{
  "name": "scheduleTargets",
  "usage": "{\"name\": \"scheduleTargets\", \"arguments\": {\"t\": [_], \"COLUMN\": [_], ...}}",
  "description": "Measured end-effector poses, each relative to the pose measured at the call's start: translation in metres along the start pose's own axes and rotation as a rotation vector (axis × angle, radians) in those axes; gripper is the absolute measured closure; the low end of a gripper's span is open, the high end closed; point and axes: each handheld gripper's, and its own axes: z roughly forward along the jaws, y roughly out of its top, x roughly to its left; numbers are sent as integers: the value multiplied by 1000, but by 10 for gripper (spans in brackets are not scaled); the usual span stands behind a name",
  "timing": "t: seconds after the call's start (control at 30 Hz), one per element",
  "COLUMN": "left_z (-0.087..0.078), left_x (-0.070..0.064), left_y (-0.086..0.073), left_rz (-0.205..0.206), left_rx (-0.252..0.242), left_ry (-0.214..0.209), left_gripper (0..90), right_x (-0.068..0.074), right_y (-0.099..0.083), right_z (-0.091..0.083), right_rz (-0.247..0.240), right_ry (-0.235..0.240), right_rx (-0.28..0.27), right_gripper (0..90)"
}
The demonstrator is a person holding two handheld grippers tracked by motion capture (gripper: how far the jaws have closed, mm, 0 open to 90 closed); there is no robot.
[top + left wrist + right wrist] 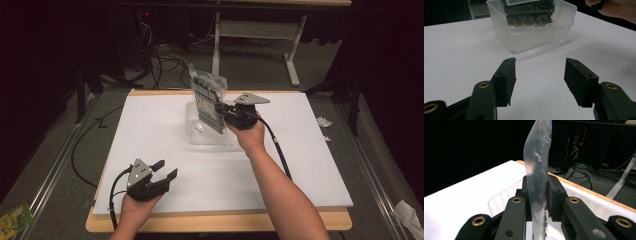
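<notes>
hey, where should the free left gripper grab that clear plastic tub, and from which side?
Take the clear tub by its near wall, left gripper coming down from above, one jaw inside, one outside. The rim is thin and open-topped; the bagged pack held by the right gripper occupies the middle.

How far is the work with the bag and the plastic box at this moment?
In hand: the right gripper is shut on the clear bag, holding it upright with its lower end inside the translucent box. The left gripper is open above the white board, holding nothing. Left: whether the bag goes in or comes out is unclear.
</notes>
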Motion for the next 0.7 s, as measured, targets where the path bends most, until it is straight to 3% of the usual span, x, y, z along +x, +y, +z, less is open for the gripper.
{"name": "scheduleTargets", "arguments": {"t": [0.4,0.57,0.7], "left_z": [0,0,0], "left_x": [1,1,2], "left_y": [0,-1,-1], "left_rz": [-4,-11,-11], "left_rx": [3,3,4], "left_ry": [-8,-9,-8], "left_gripper": [430,430,430], "right_x": [-1,-1,-2], "right_y": [1,-1,-2], "right_z": [10,14,15], "right_rz": [53,63,75], "right_ry": [-19,-35,-38], "right_rx": [-14,15,17], "right_gripper": [759,622,576]}}
